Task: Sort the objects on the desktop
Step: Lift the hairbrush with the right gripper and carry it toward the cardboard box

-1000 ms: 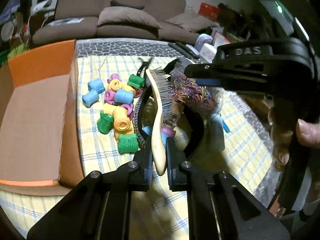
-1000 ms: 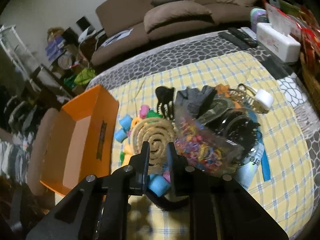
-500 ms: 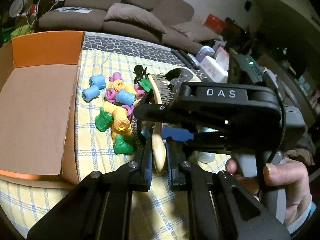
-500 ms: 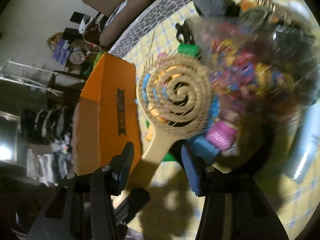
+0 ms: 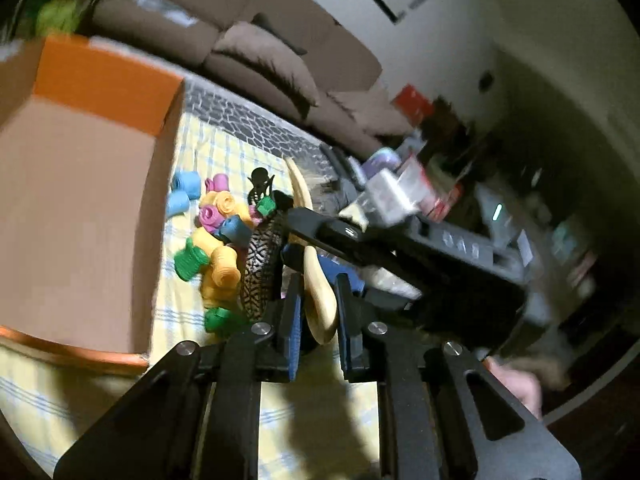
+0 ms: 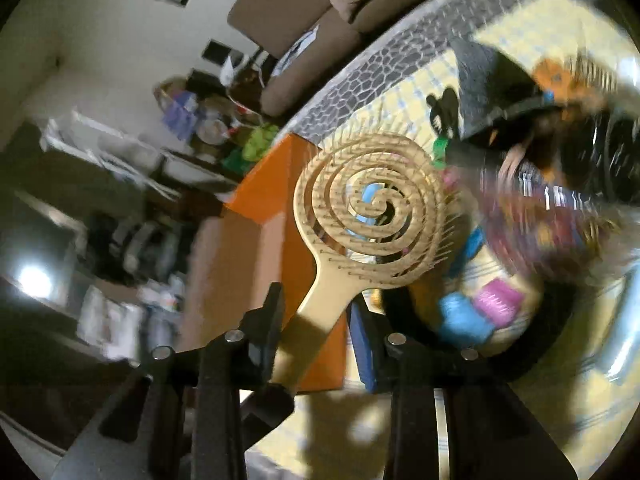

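Left gripper (image 5: 318, 320) has the cream spiral hairbrush (image 5: 316, 280) by the handle end, jaws clamped on it but just starting to ease apart. Brush is lifted edge-on above the yellow checked tablecloth (image 5: 208, 148), head pointing away from the camera over the pile.

Right gripper (image 6: 316, 316) comes in from the right side of the left view, its fingers straddling the same handle further up. Jaws closing, handle between them; left finger (image 6: 272, 312) looks touching or nearly so, the blue-padded right one (image 6: 362, 340) stands apart from the handle. Not a grip yet.

In the right view the spiral head sits just above and ahead of the fingertips, tilted right, bristles facing away.

Orange cardboard box (image 5: 80, 200) is left of the brush, open, nothing visible inside. Coloured hair rollers (image 5: 216, 236) lie on the cloth between box and brush, with a patterned black headband (image 5: 260, 268) just beside the handle. Right side of the pile is motion-blurred; can't resolve items.
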### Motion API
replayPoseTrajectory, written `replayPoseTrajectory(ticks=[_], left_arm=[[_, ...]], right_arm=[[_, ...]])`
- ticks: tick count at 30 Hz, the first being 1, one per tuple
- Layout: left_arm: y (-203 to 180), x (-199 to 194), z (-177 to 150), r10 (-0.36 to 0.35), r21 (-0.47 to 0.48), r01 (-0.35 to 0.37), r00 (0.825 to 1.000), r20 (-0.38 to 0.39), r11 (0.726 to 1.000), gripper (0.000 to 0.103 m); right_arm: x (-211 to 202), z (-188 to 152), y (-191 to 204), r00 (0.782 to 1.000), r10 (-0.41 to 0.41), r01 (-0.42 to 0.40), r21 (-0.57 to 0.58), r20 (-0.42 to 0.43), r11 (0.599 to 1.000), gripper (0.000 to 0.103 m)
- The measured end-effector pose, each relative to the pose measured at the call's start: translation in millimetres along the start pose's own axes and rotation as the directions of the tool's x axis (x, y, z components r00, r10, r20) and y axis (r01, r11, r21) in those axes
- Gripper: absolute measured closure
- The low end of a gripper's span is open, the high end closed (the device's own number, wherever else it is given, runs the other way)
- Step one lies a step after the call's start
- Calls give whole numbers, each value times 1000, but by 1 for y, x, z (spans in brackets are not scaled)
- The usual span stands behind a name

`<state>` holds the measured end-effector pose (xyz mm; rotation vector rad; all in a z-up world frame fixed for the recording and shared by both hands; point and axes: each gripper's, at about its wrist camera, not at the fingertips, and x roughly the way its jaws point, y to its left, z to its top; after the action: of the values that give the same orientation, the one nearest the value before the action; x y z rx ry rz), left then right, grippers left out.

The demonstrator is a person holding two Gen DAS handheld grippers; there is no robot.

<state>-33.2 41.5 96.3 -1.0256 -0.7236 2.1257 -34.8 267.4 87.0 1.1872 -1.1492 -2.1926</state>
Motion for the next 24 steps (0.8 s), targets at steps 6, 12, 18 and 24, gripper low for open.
replayPoseTrajectory(ticks=[6, 12, 18, 24], left_arm=[[4, -13, 14, -115, -14, 116, 992, 45, 993, 88], [-9, -16, 11, -153, 44, 152, 987, 37, 987, 93], [-11, -7, 14, -144, 53, 143, 989, 26, 988, 92], [-8, -20, 11, -103, 60, 101, 994, 42, 993, 92]], right_arm=[[-6, 4, 13, 995, 91, -90, -38, 43, 995, 72], [-30, 1, 61, 972, 178, -132, -269, 153, 954, 84], [-26, -3, 58, 975, 158, -111, -274, 154, 955, 84], [-22, 0, 60, 976, 153, -108, -266, 154, 958, 84]])
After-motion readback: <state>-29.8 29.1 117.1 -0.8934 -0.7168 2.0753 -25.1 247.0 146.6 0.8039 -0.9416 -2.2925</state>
